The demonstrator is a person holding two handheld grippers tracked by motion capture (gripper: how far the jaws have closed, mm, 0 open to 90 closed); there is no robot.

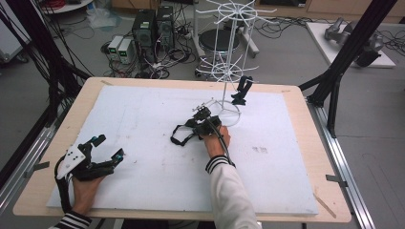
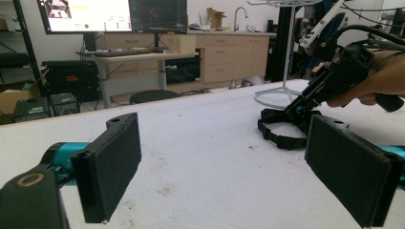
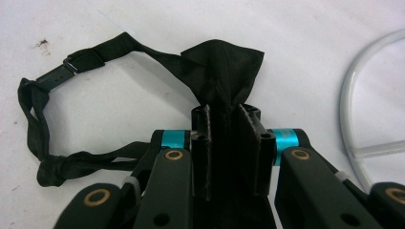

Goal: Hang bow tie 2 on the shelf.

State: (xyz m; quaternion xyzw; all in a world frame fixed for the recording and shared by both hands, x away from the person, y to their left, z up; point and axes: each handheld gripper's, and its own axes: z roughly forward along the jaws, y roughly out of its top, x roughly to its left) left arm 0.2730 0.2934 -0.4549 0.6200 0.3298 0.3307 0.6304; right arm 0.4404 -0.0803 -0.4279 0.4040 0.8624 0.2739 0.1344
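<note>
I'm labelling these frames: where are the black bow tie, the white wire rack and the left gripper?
black bow tie (image 3: 224, 67): right gripper view, its fabric wing.
white wire rack (image 1: 228, 62): high view, its upright pole.
left gripper (image 1: 108, 147): high view, between its fingertips.

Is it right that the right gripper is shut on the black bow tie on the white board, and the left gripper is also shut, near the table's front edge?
Not quite. The left gripper is open: the left gripper view shows its two pads wide apart with nothing between them. The rest holds: the right gripper is shut on the black bow tie on the white board, and the left gripper is near the table's front edge.
</note>
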